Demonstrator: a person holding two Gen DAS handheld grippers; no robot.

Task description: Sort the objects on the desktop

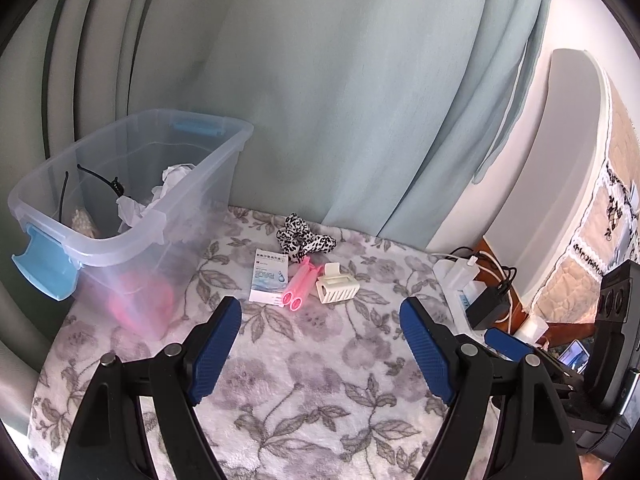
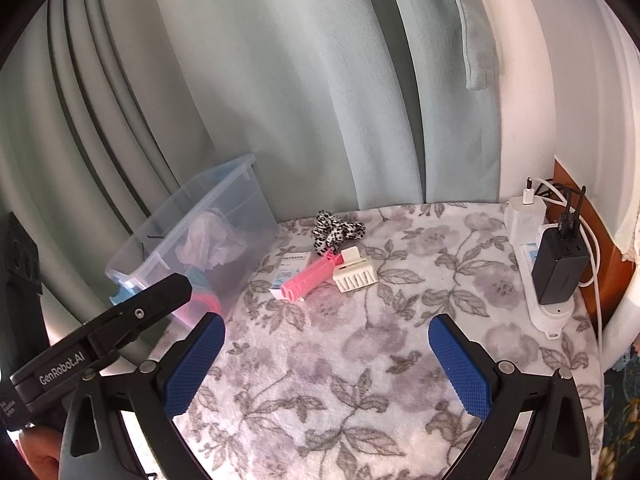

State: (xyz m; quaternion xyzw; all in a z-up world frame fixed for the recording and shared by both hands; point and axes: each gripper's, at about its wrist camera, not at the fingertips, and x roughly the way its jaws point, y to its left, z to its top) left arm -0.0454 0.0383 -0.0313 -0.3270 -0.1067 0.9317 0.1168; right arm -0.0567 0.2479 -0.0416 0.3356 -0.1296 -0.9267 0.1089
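A clear storage box with blue latches stands at the table's left, holding crumpled tissue, a black cord and something pink. In the middle lie a leopard-print scrunchie, a small white and blue packet, a pink hair roller and a cream claw clip. My left gripper hovers open just short of these items, nothing between its blue pads. My right gripper is open too, nearer the table's front. The left gripper's body shows at that view's left edge.
A flowered grey and white cloth covers the table. A white power strip with a black charger and white plugs and cables sits along the right edge. Pale green curtains hang behind. A quilted bed edge is at the far right.
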